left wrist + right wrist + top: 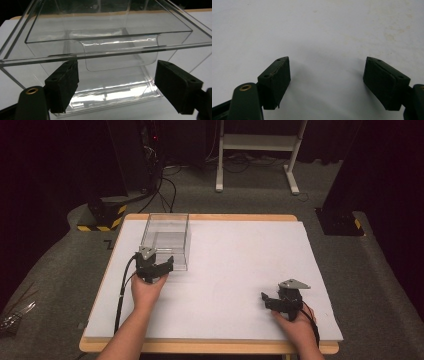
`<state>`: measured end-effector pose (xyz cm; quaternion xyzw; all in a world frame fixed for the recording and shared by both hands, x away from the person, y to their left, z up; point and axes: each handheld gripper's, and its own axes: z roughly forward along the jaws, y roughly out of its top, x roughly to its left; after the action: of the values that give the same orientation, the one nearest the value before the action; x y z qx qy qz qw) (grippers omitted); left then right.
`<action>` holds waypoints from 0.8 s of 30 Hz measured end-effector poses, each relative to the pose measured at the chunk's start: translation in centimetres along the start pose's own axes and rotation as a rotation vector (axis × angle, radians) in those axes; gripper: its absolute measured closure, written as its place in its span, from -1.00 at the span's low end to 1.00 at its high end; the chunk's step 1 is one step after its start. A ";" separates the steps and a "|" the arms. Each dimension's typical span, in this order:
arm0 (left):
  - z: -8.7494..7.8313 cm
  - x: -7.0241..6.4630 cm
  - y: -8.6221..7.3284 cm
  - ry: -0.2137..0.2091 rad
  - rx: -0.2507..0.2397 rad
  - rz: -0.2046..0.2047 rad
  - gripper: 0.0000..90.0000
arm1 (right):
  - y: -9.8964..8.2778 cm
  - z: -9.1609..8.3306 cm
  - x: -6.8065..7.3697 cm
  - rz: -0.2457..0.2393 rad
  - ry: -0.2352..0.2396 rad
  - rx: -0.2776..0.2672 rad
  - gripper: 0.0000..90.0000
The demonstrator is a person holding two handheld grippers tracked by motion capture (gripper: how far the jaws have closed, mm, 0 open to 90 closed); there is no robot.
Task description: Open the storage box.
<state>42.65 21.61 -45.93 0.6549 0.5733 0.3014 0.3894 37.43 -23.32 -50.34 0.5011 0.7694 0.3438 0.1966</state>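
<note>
A clear plastic box (166, 239) stands on the white table top (240, 255), at the back left. In the left gripper view the clear box (105, 37) looks empty, and an inner clear tray with a scooped front wall sits in it. My left gripper (156, 261) is open right at the box's near wall. In its own view the left gripper (116, 67) has its jaws wide apart on either side of the scooped front, with nothing held. My right gripper (267, 301) is open at the front right. Bare white surface lies between the wide-apart jaws of the right gripper (327, 60).
The white top lies on a wooden table whose edge (210, 347) shows at the front. Behind the table, on the grey floor, stand a white frame's legs (220, 180), a yellow-and-black striped base (102, 217) and trailing cables (165, 190).
</note>
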 end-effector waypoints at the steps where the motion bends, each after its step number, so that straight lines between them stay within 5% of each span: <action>1: 0.1 0.0 0.0 0.001 -0.001 -0.005 -0.54 | 0.0 0.0 0.0 0.000 0.000 0.000 -0.52; 9: 0.2 -0.7 0.2 0.035 0.005 0.039 -0.52 | 0.0 0.0 0.0 0.000 0.000 0.000 -0.52; 24: 0.1 -1.7 0.1 0.092 -0.009 0.048 -0.27 | 0.0 0.0 -0.1 -0.001 0.002 -0.002 -0.52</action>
<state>42.52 19.96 -45.83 0.6522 0.5733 0.3429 0.3584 37.45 -23.36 -50.35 0.5002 0.7694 0.3452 0.1965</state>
